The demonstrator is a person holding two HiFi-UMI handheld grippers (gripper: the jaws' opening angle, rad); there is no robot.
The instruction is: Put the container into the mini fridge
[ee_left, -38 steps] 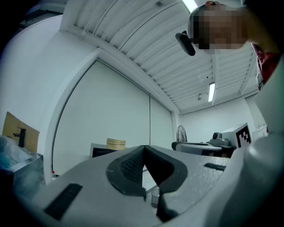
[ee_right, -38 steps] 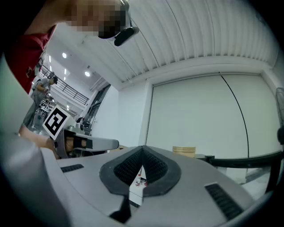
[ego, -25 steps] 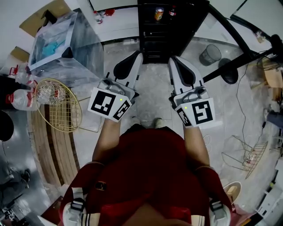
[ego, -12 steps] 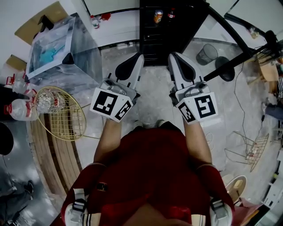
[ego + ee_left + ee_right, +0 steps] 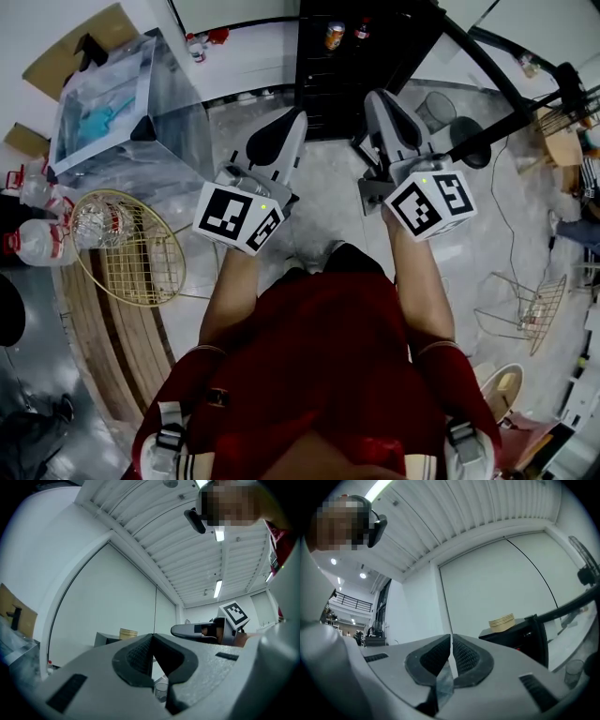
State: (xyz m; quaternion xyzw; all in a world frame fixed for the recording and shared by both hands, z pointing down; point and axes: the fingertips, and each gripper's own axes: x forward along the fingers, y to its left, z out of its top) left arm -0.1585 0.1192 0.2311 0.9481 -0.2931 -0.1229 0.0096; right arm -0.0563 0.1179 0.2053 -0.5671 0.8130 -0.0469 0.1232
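Note:
The black mini fridge (image 5: 356,66) stands on the floor straight ahead; it also shows in the right gripper view (image 5: 525,634). A tan stack of bowls (image 5: 502,620) sits on its top, seen too in the left gripper view (image 5: 127,633). My left gripper (image 5: 284,127) and right gripper (image 5: 377,101) are held side by side at chest height, pointing at the fridge and well short of it. Both have their jaws shut with nothing between them, as the left gripper (image 5: 153,637) and right gripper (image 5: 450,637) views show. Which container is meant I cannot tell.
A big clear plastic box (image 5: 122,103) stands at the left, with a gold wire basket (image 5: 131,248) and water bottles (image 5: 37,239) nearer me. A grey bin (image 5: 439,111) and black stand pole (image 5: 487,66) are right of the fridge. A wire rack (image 5: 534,314) lies far right.
My right gripper has lifted a little and rolled, so its marker cube now sits turned at an angle. The left gripper has hardly moved.

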